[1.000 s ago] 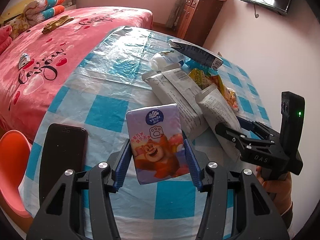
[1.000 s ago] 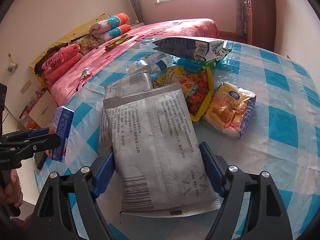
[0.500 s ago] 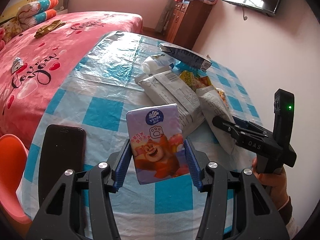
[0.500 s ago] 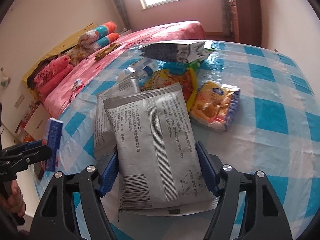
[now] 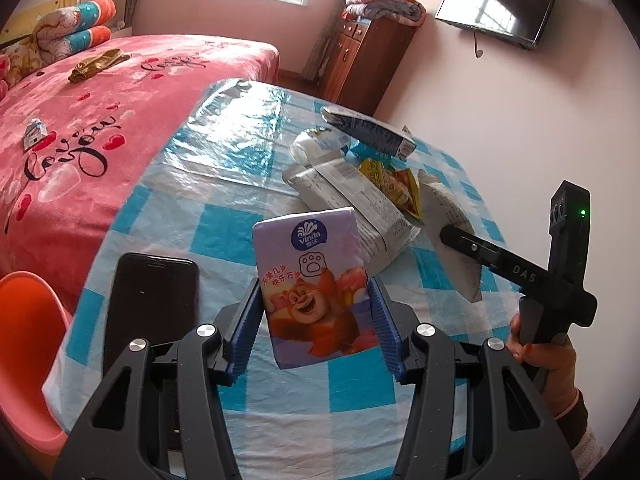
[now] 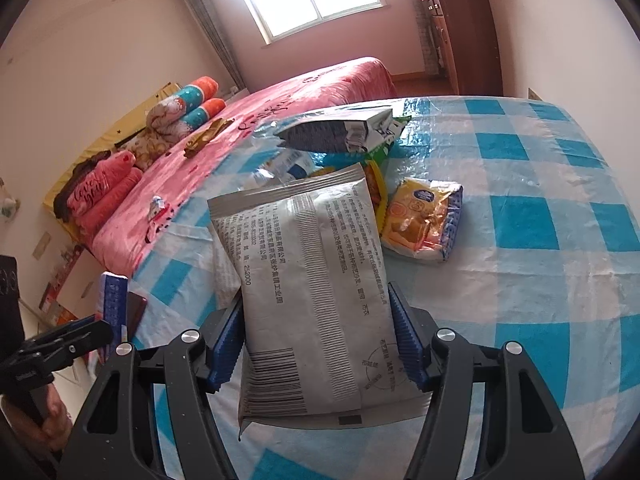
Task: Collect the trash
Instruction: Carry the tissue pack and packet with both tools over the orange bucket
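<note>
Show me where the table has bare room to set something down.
Free: the checked cloth right of the yellow snack bag, out to the table edge; also the far end toward the bed, behind the black phone. Crowded: the wrapper pile mid-table, with both grippers loaded in front.

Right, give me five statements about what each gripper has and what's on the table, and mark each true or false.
1. The left gripper is shut on the tissue pack. True.
2. The right gripper holds the yellow packet. False: it is shut on the grey pouch, its jaws having just been closing; the yellow packet lies on the table.
3. A black phone lies on the table beside the tissue pack. True.
4. The tablecloth is red and white. False: it is blue and white checks.
5. The dark bag sits on top of the far wrappers. True.
</note>
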Motion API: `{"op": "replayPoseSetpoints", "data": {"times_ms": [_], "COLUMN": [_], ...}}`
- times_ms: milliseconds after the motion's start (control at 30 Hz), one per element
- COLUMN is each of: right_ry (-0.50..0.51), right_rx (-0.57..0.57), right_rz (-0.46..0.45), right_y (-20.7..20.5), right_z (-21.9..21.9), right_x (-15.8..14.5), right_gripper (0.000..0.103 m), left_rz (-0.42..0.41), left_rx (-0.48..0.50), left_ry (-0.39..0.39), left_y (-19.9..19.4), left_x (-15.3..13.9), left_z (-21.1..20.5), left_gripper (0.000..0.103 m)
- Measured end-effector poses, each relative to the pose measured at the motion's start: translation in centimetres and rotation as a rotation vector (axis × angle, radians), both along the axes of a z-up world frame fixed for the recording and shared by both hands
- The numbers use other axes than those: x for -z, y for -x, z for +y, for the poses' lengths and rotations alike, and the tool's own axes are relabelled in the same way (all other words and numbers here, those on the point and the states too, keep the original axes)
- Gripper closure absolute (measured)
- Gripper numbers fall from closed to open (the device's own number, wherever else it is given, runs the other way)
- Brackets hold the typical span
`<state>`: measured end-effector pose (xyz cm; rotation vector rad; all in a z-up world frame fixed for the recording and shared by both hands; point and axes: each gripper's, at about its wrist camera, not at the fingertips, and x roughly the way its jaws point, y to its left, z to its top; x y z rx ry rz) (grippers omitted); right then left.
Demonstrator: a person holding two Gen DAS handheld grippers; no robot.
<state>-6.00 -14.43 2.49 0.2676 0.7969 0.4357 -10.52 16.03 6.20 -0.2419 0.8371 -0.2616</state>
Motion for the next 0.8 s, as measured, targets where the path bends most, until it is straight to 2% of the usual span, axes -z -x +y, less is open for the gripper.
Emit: {"op": "replayPoseSetpoints", "data": {"times_ms": [200,433,600,800], "right_ry": [-0.052,-0.076,-0.07,-0.06], "right_rx": [-0.022,-0.102,-0.19,-0.334], "right_rz": [0.024,0.022,0.006,-0.003], "right_y": [0.3,0.8,1.1,1.8], "right_z": [1.2,5.0,8.9,15.6], "right_x": [-1.3,-3.5,-5.6,-7.8], "right_gripper": [0.037,0.037,0.037,0.037], "left_rz": [-0.032,-0.059,-0.068,-0.065], "left_rx": [-0.02,-0.071,-0.127,-0.243], "left_ry": [0.006,0.002,-0.014,-0.027], "left_y": [0.8,2.1,3.3,5.0], "left_x": [-0.8,-1.4,-1.6,-1.3], "left_z": [1.7,4.8,7.5,12.6], "left_gripper": [0.049,0.049,0.049,0.049]}}
